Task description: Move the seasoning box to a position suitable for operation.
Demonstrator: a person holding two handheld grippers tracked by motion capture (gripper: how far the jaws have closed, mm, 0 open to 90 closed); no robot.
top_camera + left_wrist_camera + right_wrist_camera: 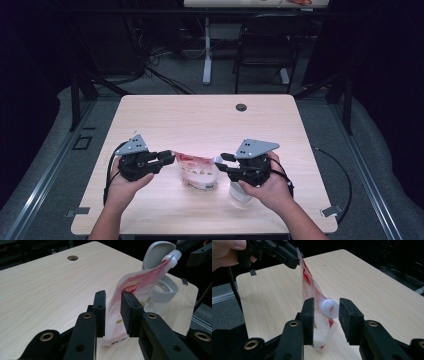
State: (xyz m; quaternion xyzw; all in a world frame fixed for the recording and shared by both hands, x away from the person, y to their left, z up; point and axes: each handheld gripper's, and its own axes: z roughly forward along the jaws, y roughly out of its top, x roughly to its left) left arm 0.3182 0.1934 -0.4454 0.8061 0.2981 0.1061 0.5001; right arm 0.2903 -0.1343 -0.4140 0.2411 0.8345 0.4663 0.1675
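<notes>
— Red-and-white pouch [198,171] lies on the surface [200,115] between my two tools, its long axis running from one to the other. Which end is whose?

— Bottom corner sits between my left tool's [113,312] jaws, which stand narrowly parted and seem not to pinch it. The white spout [329,308] sits inside my right tool's [326,320] wide jaws, untouched. Behind it stands the open jar [163,288].

one red-and-white pouch [197,171], one grey flip-lid container [163,288], two grippers, left [167,159] and right [223,163], one table [200,117].
</notes>
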